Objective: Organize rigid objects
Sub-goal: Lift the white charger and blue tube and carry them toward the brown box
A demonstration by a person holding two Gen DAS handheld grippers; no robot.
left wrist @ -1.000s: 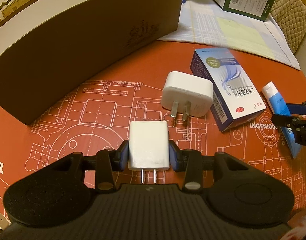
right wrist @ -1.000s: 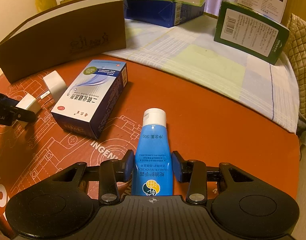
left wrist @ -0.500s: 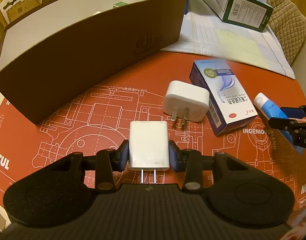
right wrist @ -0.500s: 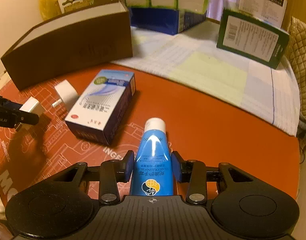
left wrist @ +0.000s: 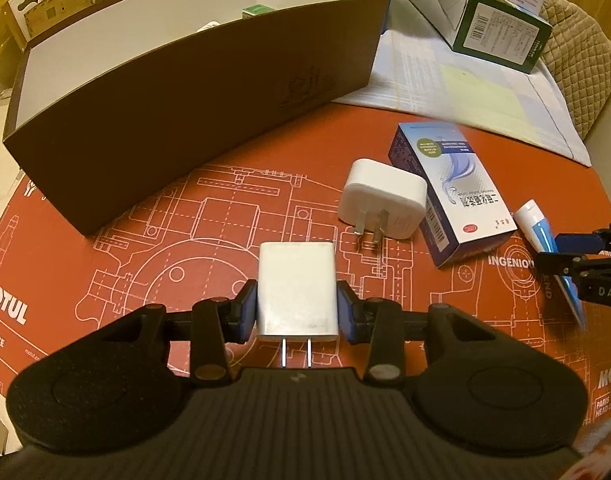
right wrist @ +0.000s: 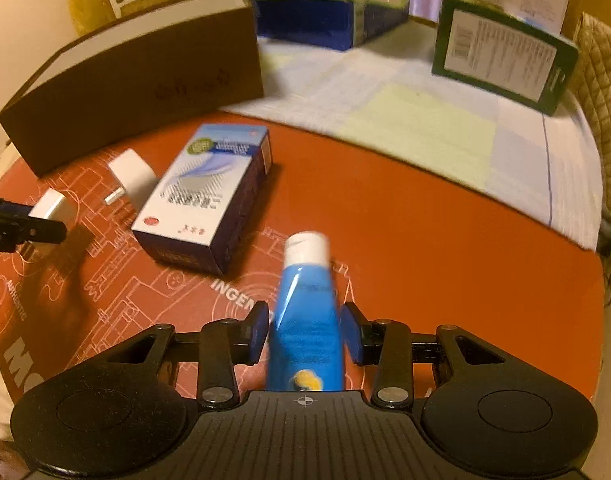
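Observation:
My left gripper (left wrist: 296, 308) is shut on a white flat charger (left wrist: 295, 286), prongs toward the camera, held above the red mat. My right gripper (right wrist: 305, 330) is shut on a blue tube (right wrist: 307, 320) with a white cap, lifted off the mat; it also shows in the left wrist view (left wrist: 545, 240). A second white charger (left wrist: 381, 204) lies on the mat beside a blue and white carton (left wrist: 453, 196). The brown open box (left wrist: 193, 92) stands at the back left with small items inside.
The red printed mat (left wrist: 165, 240) covers the table. A checked cloth (right wrist: 425, 128) lies behind it. A green box (right wrist: 505, 56) and a blue box (right wrist: 325, 20) stand at the back. A quilted cushion (right wrist: 601, 80) is at the right.
Both grippers have risen with their loads. The left now sees over the brown box's rim into it. The right has lifted the tube off the mat and tilted it.

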